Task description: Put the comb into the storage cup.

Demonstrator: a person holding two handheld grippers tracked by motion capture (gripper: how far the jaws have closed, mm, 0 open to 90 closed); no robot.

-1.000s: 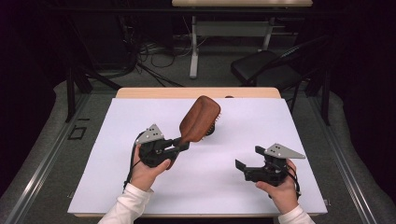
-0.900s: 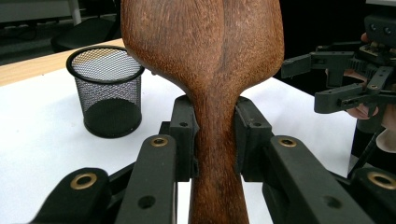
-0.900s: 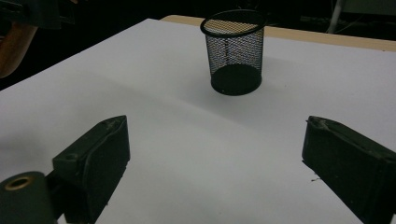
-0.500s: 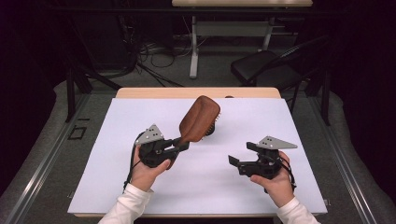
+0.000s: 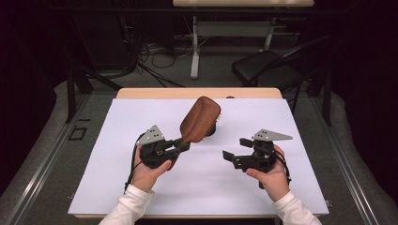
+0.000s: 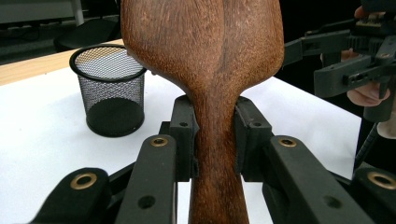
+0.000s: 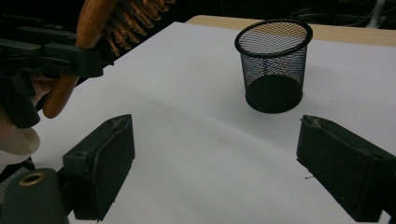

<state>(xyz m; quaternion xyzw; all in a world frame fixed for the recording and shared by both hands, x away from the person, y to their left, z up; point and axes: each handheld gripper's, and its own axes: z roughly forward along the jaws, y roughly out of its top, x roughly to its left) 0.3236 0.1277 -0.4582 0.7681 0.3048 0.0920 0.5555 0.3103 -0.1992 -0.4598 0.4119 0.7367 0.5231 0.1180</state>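
Note:
A brown wooden hairbrush (image 5: 199,119) is held by its handle in my left gripper (image 5: 182,146), head up and away from the hand, bristles facing the far side. In the left gripper view both pads (image 6: 184,135) press the handle of the hairbrush (image 6: 205,56). My right gripper (image 5: 233,147) hovers over the white sheet right of the brush, open; its jaws have just been closing slightly, and nothing is between them. In the right gripper view, my right gripper (image 7: 215,149) faces a black mesh cup (image 7: 273,65), with the hairbrush (image 7: 93,18) at upper left.
The mesh cup (image 6: 109,93) stands upright on the white sheet (image 5: 141,187), partly hidden behind the brush head in the high view. Wooden table edge (image 5: 155,93) runs along the far side. A dark chair (image 5: 263,70) and cables lie beyond the table.
My right gripper has moved left toward the middle of the sheet and risen a little. The left gripper and the brush have stayed where they were.

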